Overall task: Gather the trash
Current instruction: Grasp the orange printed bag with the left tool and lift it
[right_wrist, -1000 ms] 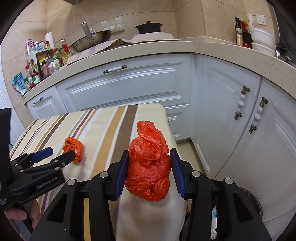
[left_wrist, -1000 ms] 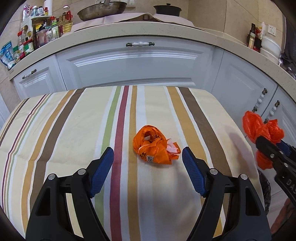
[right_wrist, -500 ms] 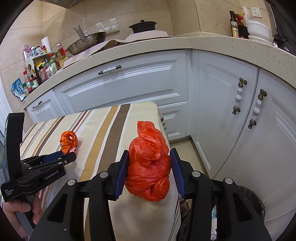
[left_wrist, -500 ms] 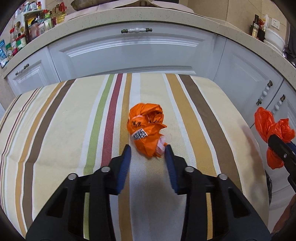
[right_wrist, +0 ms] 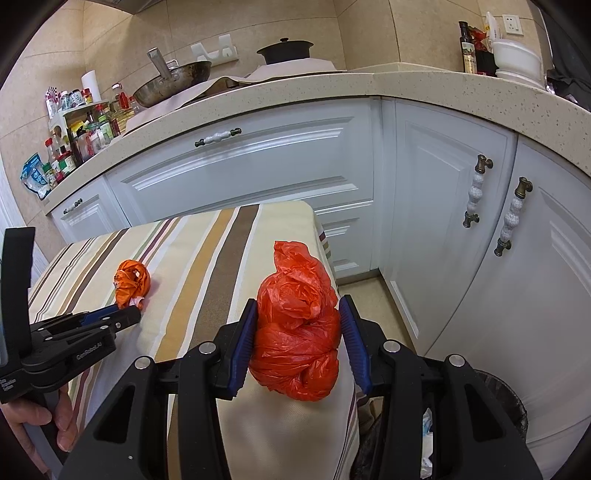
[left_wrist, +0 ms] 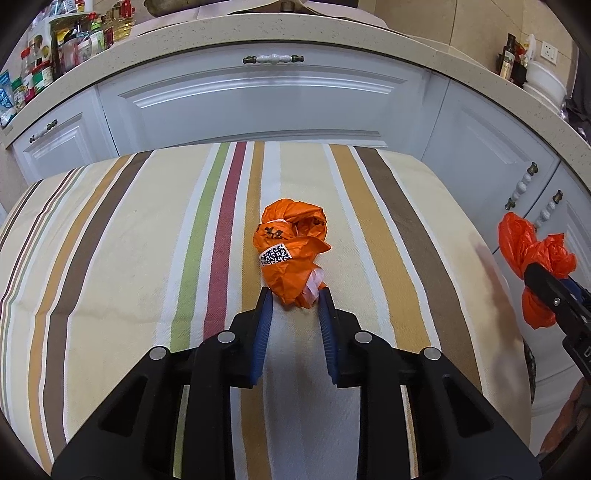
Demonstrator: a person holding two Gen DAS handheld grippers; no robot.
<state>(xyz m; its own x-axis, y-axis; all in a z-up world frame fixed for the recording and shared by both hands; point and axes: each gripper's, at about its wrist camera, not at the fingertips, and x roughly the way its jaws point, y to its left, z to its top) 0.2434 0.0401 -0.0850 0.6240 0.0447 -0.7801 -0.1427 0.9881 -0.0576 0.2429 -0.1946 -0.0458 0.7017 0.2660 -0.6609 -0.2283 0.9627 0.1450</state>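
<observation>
An orange crumpled wrapper point(left_wrist: 291, 251) with a printed code label lies mid-table on the striped cloth point(left_wrist: 110, 258). My left gripper point(left_wrist: 294, 301) is shut on the wrapper's near end, blue pads pinching it. The wrapper also shows in the right wrist view point(right_wrist: 132, 281), with the left gripper point(right_wrist: 122, 314) at its near end. My right gripper point(right_wrist: 298, 325) is shut on a red knotted plastic bag point(right_wrist: 297, 328), held past the table's right edge. The red bag also shows at the right of the left wrist view point(left_wrist: 532, 258).
A dark trash bin point(right_wrist: 495, 410) holding paper scraps stands on the floor below my right gripper, beside the table's right edge. White cabinets point(right_wrist: 443, 221) and a counter point(left_wrist: 295, 33) with bottles, pan and pot surround the table.
My left gripper moved forward and shut on the orange wrapper, tipping it up lengthwise. My right gripper keeps hold of the red bag and has hardly moved.
</observation>
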